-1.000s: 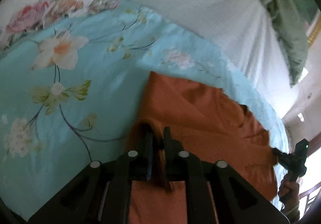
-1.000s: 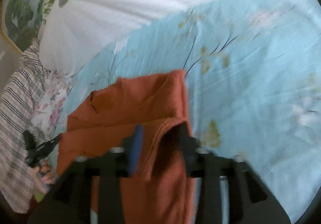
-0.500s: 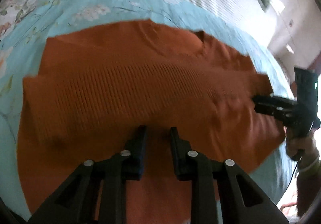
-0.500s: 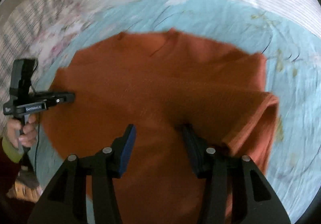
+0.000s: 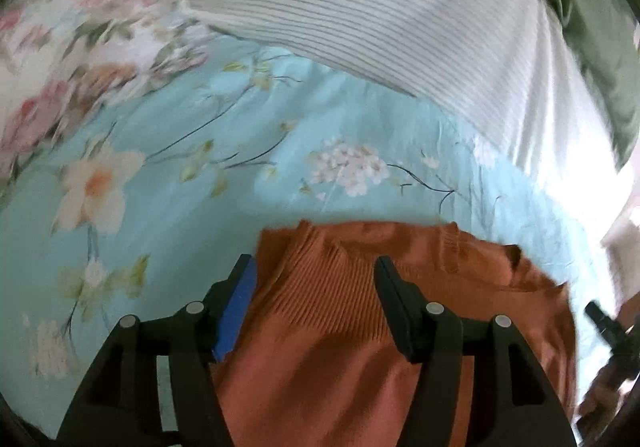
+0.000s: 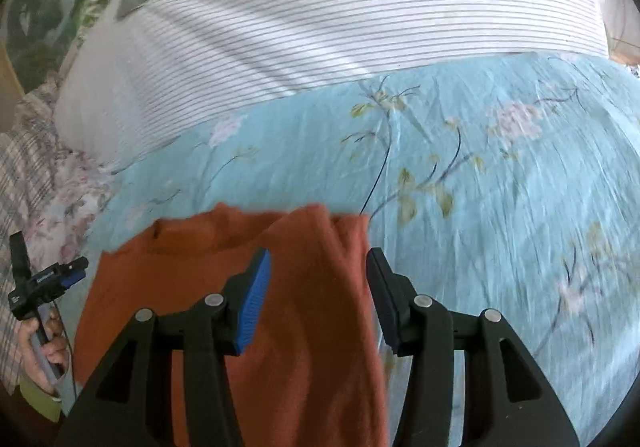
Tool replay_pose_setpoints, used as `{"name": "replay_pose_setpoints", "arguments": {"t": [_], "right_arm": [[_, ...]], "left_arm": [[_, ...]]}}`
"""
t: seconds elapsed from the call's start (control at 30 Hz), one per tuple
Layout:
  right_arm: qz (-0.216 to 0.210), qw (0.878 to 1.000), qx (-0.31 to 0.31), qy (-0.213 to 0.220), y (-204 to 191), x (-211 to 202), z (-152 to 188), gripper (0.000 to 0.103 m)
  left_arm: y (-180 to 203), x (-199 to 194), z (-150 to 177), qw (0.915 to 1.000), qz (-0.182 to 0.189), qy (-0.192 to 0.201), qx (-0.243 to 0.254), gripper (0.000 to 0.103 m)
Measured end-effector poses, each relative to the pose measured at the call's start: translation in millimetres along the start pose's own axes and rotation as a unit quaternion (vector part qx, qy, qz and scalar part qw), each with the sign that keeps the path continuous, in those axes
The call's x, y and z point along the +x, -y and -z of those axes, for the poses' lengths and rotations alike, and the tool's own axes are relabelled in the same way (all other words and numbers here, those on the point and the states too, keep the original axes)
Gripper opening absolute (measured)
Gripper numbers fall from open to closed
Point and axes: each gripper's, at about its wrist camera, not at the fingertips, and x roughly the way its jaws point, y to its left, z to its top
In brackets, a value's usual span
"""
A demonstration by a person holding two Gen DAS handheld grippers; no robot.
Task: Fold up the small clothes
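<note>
Orange knit sweater (image 5: 360,327) lies on our floral bedsheet (image 5: 160,207), near edge. Left gripper (image 5: 314,283) jaws opening, cloth between, unpinched; right gripper (image 6: 318,275) jaws apart over sweater's right fold.

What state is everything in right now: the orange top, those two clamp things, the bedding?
orange sweater: folded over, lying on the bed, held by neither gripper.
left hand-held gripper: jaws opening, sweater below them, pads not pressing it.
right hand-held gripper: jaws apart above the sweater's right edge.
blue floral sheet: spread out, creased.
striped pillow: lying behind the sheet.
</note>
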Motion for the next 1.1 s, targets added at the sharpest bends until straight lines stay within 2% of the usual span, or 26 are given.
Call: {"name": "replay_pose_setpoints", "arguments": {"t": [0.13, 0.33, 0.5, 0.63, 0.83, 0.97, 1.03, 1.1], "right_arm": [[-0.039, 0.999, -0.003, -0.007, -23, -17, 40, 0.052], [-0.086, 0.995, 0.023, -0.033, -41, -28, 96, 0.053], [-0.103, 0.993, 0.039, -0.049, -46, -32, 122, 0.053], [-0.11, 0.992, 0.038, -0.053, -54, -40, 134, 0.053], [-0.111, 0.992, 0.037, -0.05, -54, -48, 136, 0.054], [-0.113, 0.992, 0.04, -0.051, -51, -46, 133, 0.054], [-0.115, 0.991, 0.041, -0.052, -49, -43, 129, 0.054], [-0.116, 0.991, 0.041, -0.05, -50, -42, 128, 0.054]], "left_arm": [[-4, -34, 36, 0.9995, 0.028, 0.008, -0.01, 0.061], [-5, -82, 116, 0.9955, 0.092, -0.006, -0.023, 0.064], [-9, -95, 172, 0.9916, 0.115, -0.036, -0.047, 0.064], [-8, -97, 200, 0.988, 0.128, -0.059, -0.063, 0.064], [-14, -89, 212, 0.9823, 0.145, -0.066, -0.098, 0.065], [-30, -72, 195, 0.9742, 0.155, -0.062, -0.152, 0.065], [-38, -62, 184, 0.9698, 0.155, -0.058, -0.179, 0.061], [-43, -53, 169, 0.9703, 0.138, -0.043, -0.194, 0.055]]}}
